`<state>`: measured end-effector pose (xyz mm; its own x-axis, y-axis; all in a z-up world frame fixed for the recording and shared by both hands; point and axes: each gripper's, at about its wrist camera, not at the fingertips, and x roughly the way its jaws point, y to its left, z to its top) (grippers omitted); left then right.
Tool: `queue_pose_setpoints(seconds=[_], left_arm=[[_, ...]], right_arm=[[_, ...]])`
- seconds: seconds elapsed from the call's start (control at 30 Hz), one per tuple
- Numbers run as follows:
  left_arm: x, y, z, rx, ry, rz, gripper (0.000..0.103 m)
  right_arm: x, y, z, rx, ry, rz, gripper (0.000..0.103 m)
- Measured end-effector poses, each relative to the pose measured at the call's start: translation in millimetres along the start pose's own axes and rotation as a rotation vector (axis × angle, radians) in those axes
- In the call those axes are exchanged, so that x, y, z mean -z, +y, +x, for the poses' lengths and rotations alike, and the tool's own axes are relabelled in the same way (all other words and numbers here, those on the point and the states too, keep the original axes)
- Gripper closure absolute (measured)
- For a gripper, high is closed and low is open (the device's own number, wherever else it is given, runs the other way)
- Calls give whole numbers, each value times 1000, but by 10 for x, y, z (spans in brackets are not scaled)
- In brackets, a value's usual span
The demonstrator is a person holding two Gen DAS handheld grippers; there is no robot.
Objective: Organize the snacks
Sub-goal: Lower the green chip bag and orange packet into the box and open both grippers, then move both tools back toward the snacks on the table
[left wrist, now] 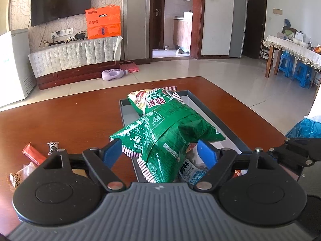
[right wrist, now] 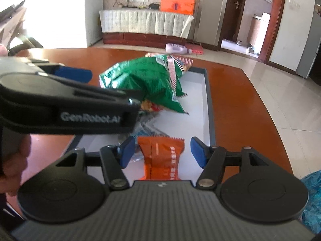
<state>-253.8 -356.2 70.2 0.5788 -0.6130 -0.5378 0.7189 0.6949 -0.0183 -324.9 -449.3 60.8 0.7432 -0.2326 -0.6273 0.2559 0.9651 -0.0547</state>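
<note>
Both tongs hovered over the near end of a shallow grey tray (right wrist: 208, 100) on a reddish-brown wooden table (left wrist: 60, 116); the right gripper (right wrist: 161, 152) stood with its blue pads apart, an orange snack packet (right wrist: 160, 156) lying between them on the tray's white floor, neither pad pressing on it; the left gripper (left wrist: 160, 150) also stood wide, its blue pads either side of the near corner of a large green snack bag (left wrist: 166, 132); whether the left pad touched the bag's edge could not be told, but the right pad stood clear of it. Under that green bag, in the tray's near part, lay a small blue-and-white packet (left wrist: 190, 172) and other wrappers too crumpled to name; behind it, further along the tray, a second green bag with red-and-white striped seams (left wrist: 154, 98) leaned over the far rim; the tray's right side showed bare white floor. Outside the tray, on the table to the left, sat a red-orange bar (left wrist: 33, 154), a tiny panda-print sweet (left wrist: 53, 146) and a clear-wrapped snack (left wrist: 19, 176); a blue plastic bag (left wrist: 305, 128) lay at the table's right edge. Beyond the table, a lilac bottle (left wrist: 114, 74) lay on the tiled floor before a TV cabinet carrying an orange box (left wrist: 103, 22).
</note>
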Motion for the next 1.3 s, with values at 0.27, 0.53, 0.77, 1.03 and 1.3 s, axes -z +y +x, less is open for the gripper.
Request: queue_pose_setpoints(seconds=[0.27, 0.53, 0.77, 1.03, 1.3], left_arm=[[2, 2, -36, -5, -6, -3, 16], [4, 81, -160, -34, -31, -4, 16], [-32, 307, -334, -95, -76, -52, 16], [-61, 632, -501, -144, -81, -103, 16], [-29, 926, -661, -189, -85, -139, 16]], right_arm=[[-64, -35, -162, 16, -102, 31, 31], [-46, -26, -168, 15, -82, 47, 30], [-28, 18, -285, 33, -104, 59, 30], [-96, 122, -338, 15, -151, 71, 30], [-193, 447, -366, -67, -200, -12, 30]])
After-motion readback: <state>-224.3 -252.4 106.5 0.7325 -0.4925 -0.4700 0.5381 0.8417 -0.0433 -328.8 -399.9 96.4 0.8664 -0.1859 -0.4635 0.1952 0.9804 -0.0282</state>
